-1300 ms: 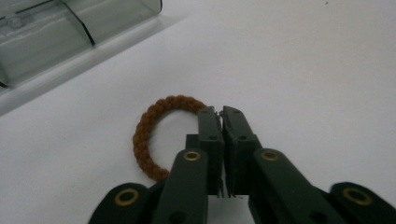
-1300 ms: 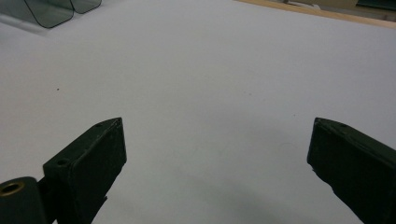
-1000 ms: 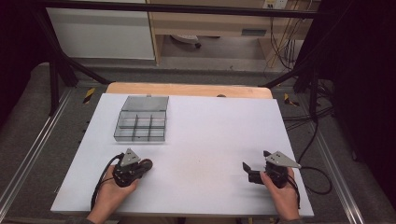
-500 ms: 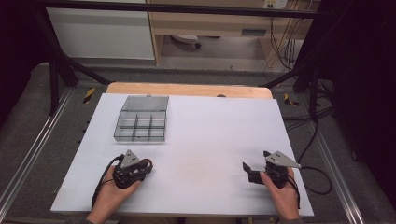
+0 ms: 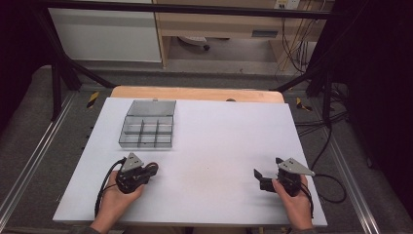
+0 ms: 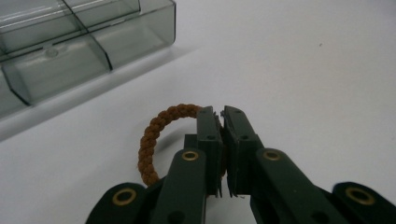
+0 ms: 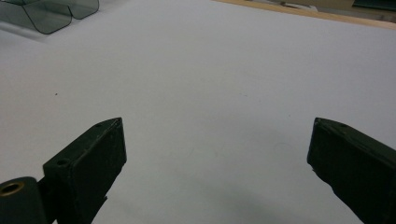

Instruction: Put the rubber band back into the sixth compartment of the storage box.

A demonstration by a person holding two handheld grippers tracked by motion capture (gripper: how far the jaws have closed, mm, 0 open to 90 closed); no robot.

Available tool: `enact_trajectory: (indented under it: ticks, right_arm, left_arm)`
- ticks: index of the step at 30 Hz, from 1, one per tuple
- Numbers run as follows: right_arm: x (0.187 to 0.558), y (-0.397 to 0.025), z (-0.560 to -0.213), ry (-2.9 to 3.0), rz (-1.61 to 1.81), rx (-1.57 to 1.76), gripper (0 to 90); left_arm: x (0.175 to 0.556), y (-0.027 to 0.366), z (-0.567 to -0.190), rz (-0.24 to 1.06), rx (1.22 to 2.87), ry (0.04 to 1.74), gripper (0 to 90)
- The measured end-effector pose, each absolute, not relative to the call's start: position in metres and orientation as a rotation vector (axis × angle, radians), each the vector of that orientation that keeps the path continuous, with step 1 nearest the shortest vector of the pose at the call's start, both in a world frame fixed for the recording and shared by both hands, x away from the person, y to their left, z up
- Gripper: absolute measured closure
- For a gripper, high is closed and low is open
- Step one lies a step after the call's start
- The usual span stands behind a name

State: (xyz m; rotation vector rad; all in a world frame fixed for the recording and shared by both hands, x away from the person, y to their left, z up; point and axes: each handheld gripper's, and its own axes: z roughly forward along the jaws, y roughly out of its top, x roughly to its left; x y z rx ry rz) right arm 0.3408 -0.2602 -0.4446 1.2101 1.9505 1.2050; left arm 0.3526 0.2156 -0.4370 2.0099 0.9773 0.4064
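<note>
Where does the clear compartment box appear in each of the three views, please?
High view: compartment box at upper left of the white table, lid open.
Left gripper view: top left, beyond the brown braided ring.
Right gripper view: a corner at top left.
Shared landmark: the white table.

High view looked forward and down over the compartment box (image 5: 147,130). Left gripper view sat close, just short of it; right gripper view faced it from well apart.
</note>
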Motion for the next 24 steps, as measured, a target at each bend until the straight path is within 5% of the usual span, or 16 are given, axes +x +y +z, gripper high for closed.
enact_trajectory:
  ticks: [24]
  right_arm:
    - [0.338, -0.254, -0.442, 1.946, 1.261, 1.197, 5.5]
  left_arm:
    - [0.380, 0.190, -0.385, 0.424, 1.918, 0.905, 85.4]
